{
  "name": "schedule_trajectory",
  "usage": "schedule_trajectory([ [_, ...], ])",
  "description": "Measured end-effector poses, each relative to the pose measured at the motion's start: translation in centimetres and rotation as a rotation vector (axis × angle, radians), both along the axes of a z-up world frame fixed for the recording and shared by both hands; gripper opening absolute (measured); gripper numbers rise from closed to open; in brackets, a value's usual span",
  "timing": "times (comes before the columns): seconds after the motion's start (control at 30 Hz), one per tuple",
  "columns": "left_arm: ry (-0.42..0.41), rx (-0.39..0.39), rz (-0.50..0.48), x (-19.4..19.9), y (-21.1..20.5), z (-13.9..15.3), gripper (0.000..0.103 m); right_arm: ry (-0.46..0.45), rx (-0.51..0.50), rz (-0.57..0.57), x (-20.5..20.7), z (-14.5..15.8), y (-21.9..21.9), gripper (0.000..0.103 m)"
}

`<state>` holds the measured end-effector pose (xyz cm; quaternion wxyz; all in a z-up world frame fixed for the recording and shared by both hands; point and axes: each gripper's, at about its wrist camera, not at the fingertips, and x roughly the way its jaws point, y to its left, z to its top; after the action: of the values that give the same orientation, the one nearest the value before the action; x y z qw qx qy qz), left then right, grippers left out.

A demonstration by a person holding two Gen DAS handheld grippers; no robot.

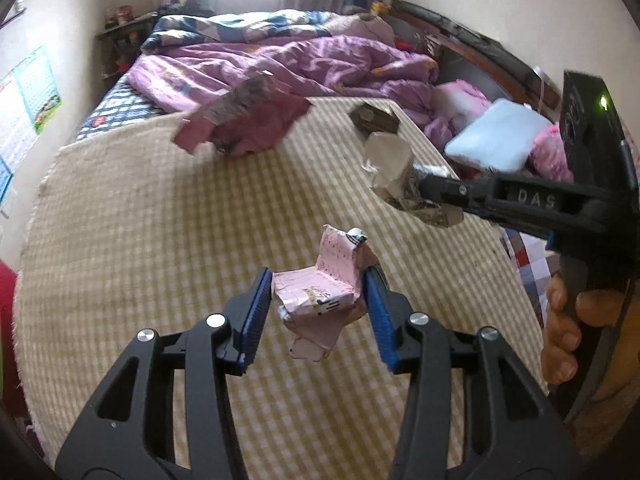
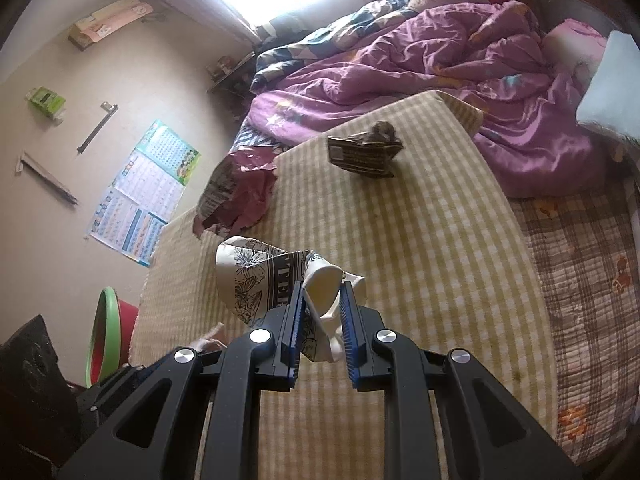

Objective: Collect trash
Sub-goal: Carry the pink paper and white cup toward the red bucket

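My left gripper (image 1: pixel 318 300) is shut on a crumpled pink carton (image 1: pixel 320 296) and holds it above the checked mat (image 1: pixel 160 240). My right gripper (image 2: pixel 320 312) is shut on a crushed white printed paper cup (image 2: pixel 276 280); it also shows in the left wrist view (image 1: pixel 436 192), holding the cup (image 1: pixel 394 174) at the right. A maroon snack bag (image 1: pixel 244 120) lies at the mat's far left; it also shows in the right wrist view (image 2: pixel 236 192). A dark brown crumpled carton (image 1: pixel 374 117) lies at the far edge, seen in the right wrist view too (image 2: pixel 366 152).
A purple quilt (image 1: pixel 288 60) is piled behind the mat. Pink and light blue pillows (image 1: pixel 492 136) lie at the right. A green and red basin (image 2: pixel 108 336) stands on the floor left of the bed. Posters (image 2: pixel 148 192) hang on the wall.
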<state>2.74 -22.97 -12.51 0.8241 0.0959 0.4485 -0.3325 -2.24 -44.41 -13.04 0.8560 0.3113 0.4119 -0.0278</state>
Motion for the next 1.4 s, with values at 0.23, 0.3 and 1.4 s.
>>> schedule_trajectory([
  [0.23,-0.032,-0.052,0.133,-0.2,3.5,2.2,0.045,-0.026,-0.049,0.044,0.4,1.0,2.2,0.018],
  [0.3,-0.039,-0.072,0.156,-0.4,4.4,2.8,0.045,-0.033,-0.064,0.058,0.4,1.2,2.8,0.018],
  [1.4,-0.072,-0.078,0.366,0.3,11.9,3.7,0.045,-0.032,-0.143,0.172,1.5,1.4,8.2,0.018],
])
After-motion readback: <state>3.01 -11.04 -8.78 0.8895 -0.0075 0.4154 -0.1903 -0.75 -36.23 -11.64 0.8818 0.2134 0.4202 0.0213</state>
